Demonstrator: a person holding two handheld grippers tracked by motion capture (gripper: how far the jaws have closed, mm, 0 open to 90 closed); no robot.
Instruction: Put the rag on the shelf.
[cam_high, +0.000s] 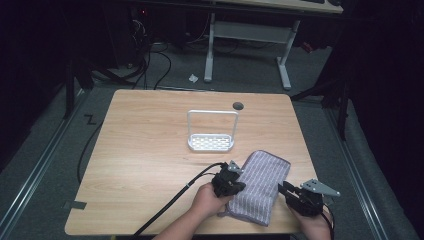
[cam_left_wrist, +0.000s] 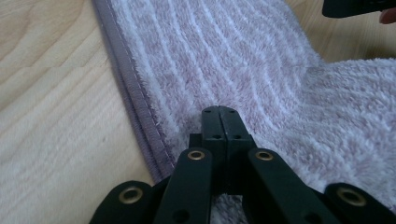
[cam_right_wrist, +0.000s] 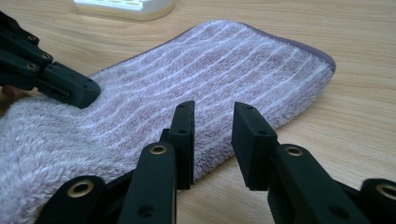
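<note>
black two-jaw left gripper (cam_left_wrist: 219, 112) pressed closed over striped lilac terry towel (cam_high: 260, 185), grip unclear.
right gripper (cam_right_wrist: 214, 123) gapes empty at towel edge; risk: cloth slips, fold drags.

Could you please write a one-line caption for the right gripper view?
Open right gripper poised at the edge of a striped purple towel on the wooden table.

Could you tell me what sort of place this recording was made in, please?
Probably a lab or recording workspace, not a home: the wooden table stands on grey carpet amid dark surroundings, loose cables trail over the floor behind it, and a white-legged desk stands further back. On the table lie a striped towel and a small white rack.
</note>
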